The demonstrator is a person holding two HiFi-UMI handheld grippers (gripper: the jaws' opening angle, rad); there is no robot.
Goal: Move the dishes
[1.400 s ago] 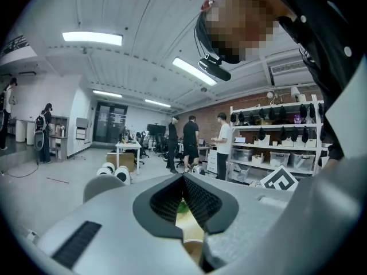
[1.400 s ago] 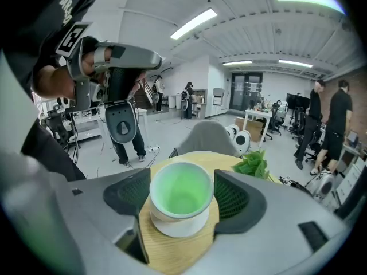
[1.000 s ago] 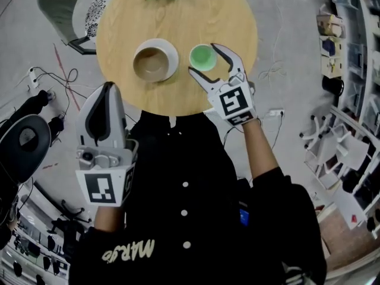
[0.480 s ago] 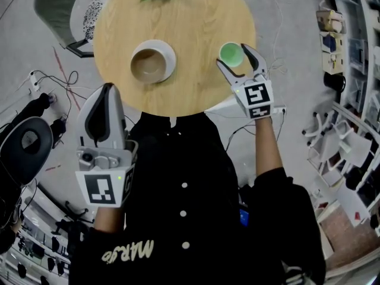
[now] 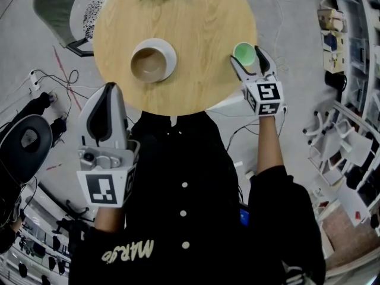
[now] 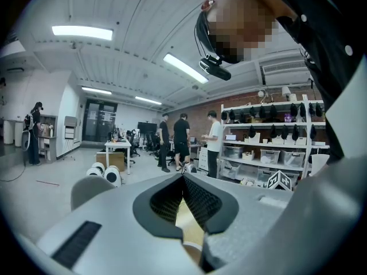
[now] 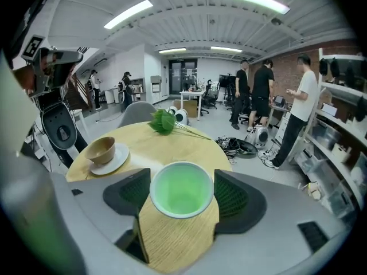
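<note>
Over the last second we have carried the green cup (image 5: 244, 53) from the middle of the round table (image 5: 196, 94) out to its right edge. It is now well apart from the brown bowl (image 5: 148, 64) and its white saucer (image 5: 169, 51), which have stayed left of centre. Our right gripper (image 5: 246, 56) pinches the upright cup, a pad against each side; whether it rests on the wood we cannot tell. Our left gripper (image 5: 108, 90) has kept still near our body, jaws pressed together on nothing. We judge this move nearly done: the cup needs careful release so close to the edge. Bowl and saucer remain.
</note>
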